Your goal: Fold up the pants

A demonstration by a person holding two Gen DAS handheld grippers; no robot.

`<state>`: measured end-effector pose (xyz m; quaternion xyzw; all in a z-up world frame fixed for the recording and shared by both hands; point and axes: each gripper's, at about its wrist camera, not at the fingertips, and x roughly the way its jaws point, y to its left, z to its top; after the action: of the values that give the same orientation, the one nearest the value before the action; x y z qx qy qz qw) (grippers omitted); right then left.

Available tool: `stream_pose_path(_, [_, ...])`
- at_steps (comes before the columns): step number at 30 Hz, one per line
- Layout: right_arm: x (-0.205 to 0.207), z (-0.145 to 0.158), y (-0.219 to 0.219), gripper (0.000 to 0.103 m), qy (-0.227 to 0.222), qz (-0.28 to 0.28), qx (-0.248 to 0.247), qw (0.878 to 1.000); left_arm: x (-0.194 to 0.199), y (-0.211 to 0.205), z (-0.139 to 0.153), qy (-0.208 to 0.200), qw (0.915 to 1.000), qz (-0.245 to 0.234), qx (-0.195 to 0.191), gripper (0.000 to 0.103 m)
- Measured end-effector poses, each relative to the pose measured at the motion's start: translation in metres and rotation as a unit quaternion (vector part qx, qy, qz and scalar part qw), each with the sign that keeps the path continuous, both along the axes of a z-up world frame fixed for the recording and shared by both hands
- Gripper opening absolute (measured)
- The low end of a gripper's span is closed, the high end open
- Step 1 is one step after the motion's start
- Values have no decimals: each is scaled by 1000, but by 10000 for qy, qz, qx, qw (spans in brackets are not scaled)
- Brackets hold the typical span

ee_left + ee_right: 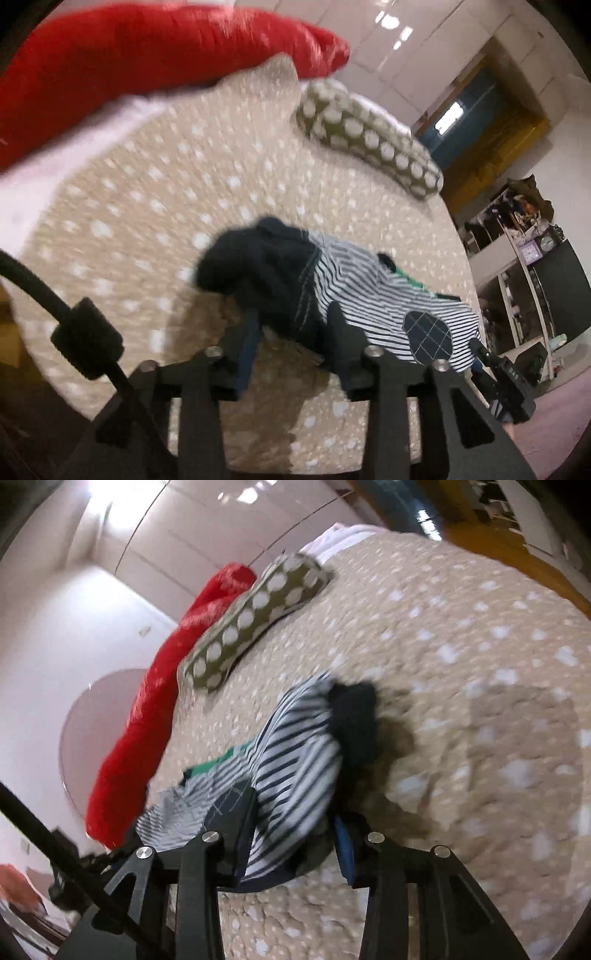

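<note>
The pants (369, 295) are small, white with dark stripes, a dark checked knee patch and dark cuffs. They hang bunched just above the beige dotted bedspread (147, 221). My left gripper (291, 332) holds the dark cuffed end between its fingers. The other gripper shows at the right edge of this view (509, 384). In the right wrist view my right gripper (295, 823) holds the striped fabric (288, 760) at the other end, with the dark cuffs (354, 720) beyond. Both views are motion-blurred.
A red cushion (129, 48) and an olive pillow with white dots (369, 133) lie at the far side of the bed; both also show in the right wrist view (147, 709), (251, 616). Shelving (524, 258) stands beyond the bed's right edge.
</note>
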<state>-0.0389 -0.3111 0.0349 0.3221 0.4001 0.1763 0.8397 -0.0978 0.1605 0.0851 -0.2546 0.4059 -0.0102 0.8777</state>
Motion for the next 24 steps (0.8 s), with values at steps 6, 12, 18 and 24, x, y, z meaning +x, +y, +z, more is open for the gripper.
stream_pose_path(6, [22, -9, -15, 32, 157, -286, 611, 9976, -23, 0, 37, -512, 9978, 160, 402, 50])
stream_pose_path(12, [16, 27, -10, 13, -438, -253, 318, 9982, -19, -22, 42, -576, 9956, -50, 740, 51])
stream_pose_path(18, [2, 29, -27, 15, -248, -789, -665, 9944, -13, -32, 29, -382, 9966, -153, 717, 51])
stream_pose_path(24, [-16, 26, -44, 20, -354, -1039, -604, 9921, -12, -30, 24, -315, 9975, -83, 625, 51])
